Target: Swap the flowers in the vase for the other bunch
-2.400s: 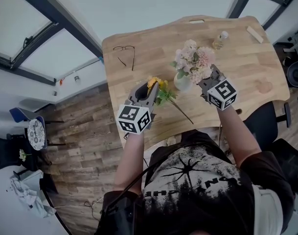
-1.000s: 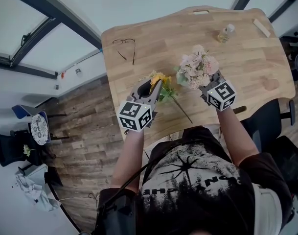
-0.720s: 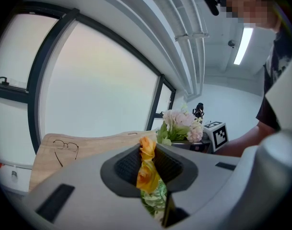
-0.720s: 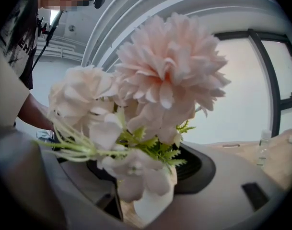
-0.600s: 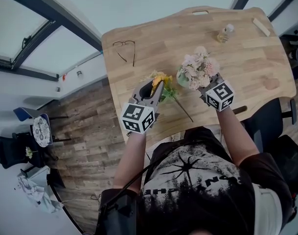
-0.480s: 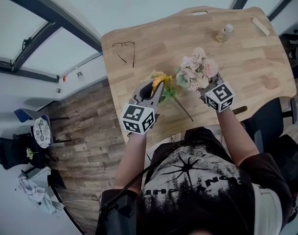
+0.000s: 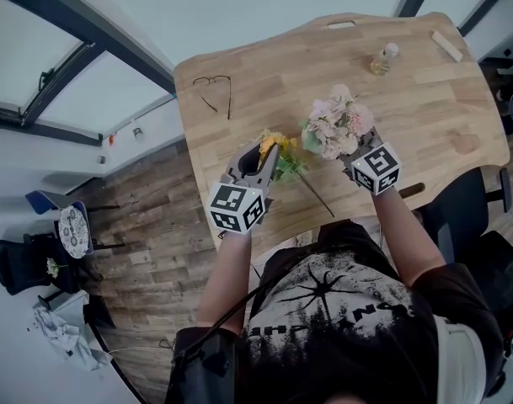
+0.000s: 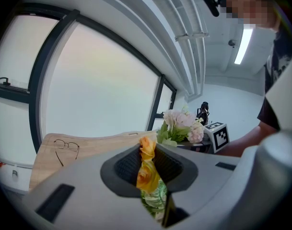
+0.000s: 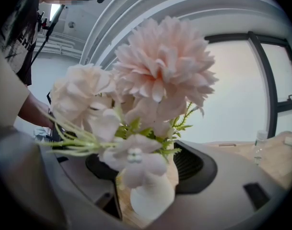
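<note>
A bunch of yellow flowers (image 7: 277, 148) with a long stem sticks out of my left gripper (image 7: 264, 152), which is shut on it above the near part of the wooden table (image 7: 264, 66). In the left gripper view the yellow blooms (image 8: 147, 152) stand squeezed between the pads. The pink and white bouquet (image 7: 336, 123) sits in a small white vase (image 9: 153, 198). My right gripper (image 7: 354, 147) is at the vase, and its jaws are opening. The vase stands between them, with a gap on each side. In the head view the blooms hide most of the vase.
A pair of glasses (image 7: 212, 91) lies at the table's far left. A small bottle (image 7: 382, 57) and a wooden block (image 7: 447, 45) are at the far right. A dark office chair (image 7: 467, 213) stands by the table's near right edge, and wooden floor lies to the left.
The picture has shifted a little. Both grippers, the yellow bunch and the bouquet in the vase stay about where they were.
</note>
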`<state>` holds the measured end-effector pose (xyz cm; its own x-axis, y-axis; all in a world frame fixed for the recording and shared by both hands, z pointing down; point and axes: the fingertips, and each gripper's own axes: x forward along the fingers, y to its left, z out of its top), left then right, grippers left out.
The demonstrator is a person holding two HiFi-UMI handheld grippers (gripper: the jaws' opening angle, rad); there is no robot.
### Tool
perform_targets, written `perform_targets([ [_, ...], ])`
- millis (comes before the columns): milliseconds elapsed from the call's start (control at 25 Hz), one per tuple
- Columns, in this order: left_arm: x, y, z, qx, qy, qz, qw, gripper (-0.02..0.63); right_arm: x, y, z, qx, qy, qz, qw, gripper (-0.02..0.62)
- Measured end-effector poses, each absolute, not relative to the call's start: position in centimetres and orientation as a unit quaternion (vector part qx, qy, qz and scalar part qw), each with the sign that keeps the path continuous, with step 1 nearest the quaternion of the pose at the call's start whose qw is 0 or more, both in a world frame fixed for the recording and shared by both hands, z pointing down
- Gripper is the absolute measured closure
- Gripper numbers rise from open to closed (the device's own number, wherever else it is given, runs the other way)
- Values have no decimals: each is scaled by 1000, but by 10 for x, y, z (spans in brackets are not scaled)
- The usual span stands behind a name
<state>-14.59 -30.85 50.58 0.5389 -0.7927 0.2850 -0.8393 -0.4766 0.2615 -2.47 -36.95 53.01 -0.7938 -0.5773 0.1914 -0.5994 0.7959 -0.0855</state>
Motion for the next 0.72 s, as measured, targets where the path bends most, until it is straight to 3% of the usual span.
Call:
perform_targets([
  [720, -142, -298, 503, 862, -470, 65, 178, 525, -9, -347, 533, 321, -941, 82, 66, 302],
])
